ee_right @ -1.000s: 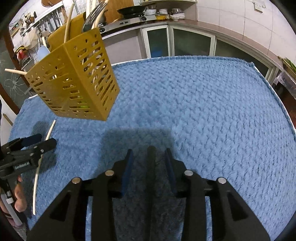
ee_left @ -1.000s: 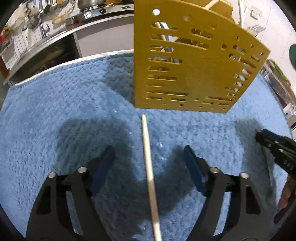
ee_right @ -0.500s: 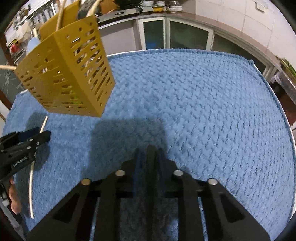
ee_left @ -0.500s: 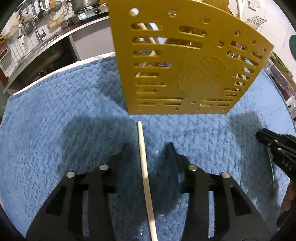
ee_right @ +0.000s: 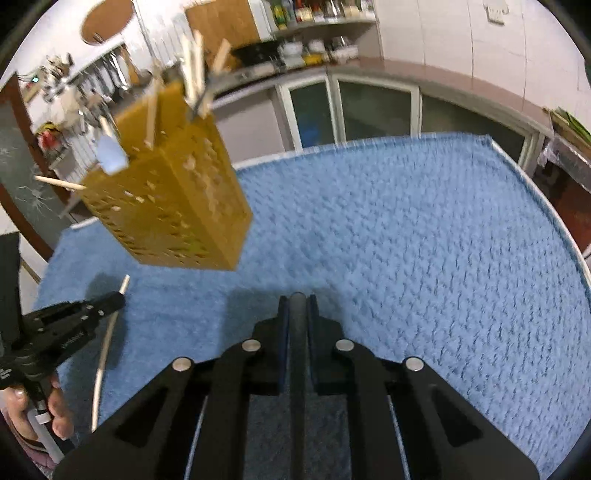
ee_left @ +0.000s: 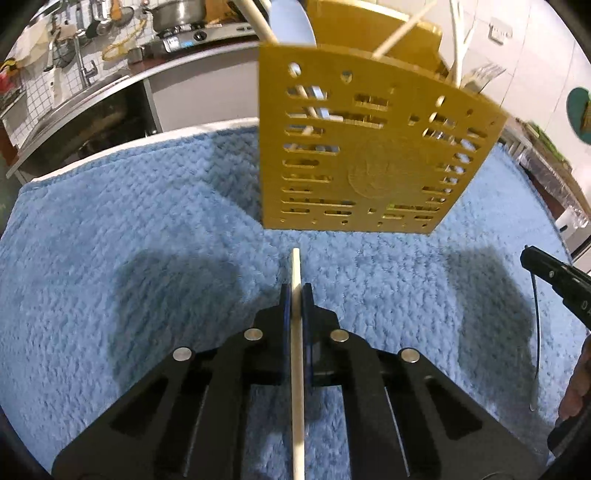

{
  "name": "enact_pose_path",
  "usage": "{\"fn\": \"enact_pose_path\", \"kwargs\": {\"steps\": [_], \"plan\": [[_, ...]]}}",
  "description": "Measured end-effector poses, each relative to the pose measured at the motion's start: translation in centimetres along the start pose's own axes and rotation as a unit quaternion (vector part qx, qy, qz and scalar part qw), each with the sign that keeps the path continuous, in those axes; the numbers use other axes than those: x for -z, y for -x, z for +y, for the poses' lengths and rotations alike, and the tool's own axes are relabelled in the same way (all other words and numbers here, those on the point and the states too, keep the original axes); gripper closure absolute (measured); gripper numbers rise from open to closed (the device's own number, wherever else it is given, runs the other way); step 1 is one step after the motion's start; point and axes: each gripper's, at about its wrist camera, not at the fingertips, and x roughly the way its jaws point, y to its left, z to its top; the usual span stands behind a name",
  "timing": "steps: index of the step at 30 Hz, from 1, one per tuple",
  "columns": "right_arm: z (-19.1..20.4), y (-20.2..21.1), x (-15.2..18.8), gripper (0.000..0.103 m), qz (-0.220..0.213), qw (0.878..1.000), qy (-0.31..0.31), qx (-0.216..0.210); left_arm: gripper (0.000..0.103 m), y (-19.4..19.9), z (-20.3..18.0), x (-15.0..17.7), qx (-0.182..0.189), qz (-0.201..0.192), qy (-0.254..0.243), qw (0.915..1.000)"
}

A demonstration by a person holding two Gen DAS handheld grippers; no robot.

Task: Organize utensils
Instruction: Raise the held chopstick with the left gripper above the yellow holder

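A yellow perforated utensil holder (ee_left: 369, 151) stands on the blue towel (ee_left: 110, 229) with several utensils sticking out of it; it also shows in the right wrist view (ee_right: 173, 206). My left gripper (ee_left: 295, 295) is shut on a pale wooden chopstick (ee_left: 296, 350), whose tip points at the holder's base. The left gripper also shows in the right wrist view (ee_right: 110, 301) with the chopstick (ee_right: 105, 343). My right gripper (ee_right: 297, 306) is shut on a dark utensil handle (ee_right: 297, 350), raised above the towel. It shows at the right edge of the left wrist view (ee_left: 528, 258), with a thin dark utensil (ee_left: 537, 332) hanging under it.
The towel covers a table with a white rim (ee_right: 524, 173). A kitchen counter with a stove and pot (ee_left: 177, 14) runs behind it. Glass-door cabinets (ee_right: 373, 110) stand beyond the far edge. A person's hand (ee_right: 55, 410) holds the left gripper.
Both grippers went from open to shut, the left on the chopstick, the right on the dark handle. The right gripper has risen and tilted, so its view of the holder has shifted.
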Motion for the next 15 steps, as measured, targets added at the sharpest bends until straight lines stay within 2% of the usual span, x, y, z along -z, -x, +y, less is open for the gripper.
{"fn": "enact_pose_path", "kwargs": {"steps": [7, 15], "plan": [[0.9, 3.2, 0.2, 0.093, -0.073, 0.997, 0.020, -0.008, 0.098, 4.1, 1.1, 1.0, 0.031, -0.074, 0.026, 0.9964], [0.8, 4.4, 0.6, 0.093, -0.111, 0.993, 0.004, -0.039, 0.098, 8.0, 2.3, 1.3, 0.058, -0.138, 0.042, 0.9879]]}}
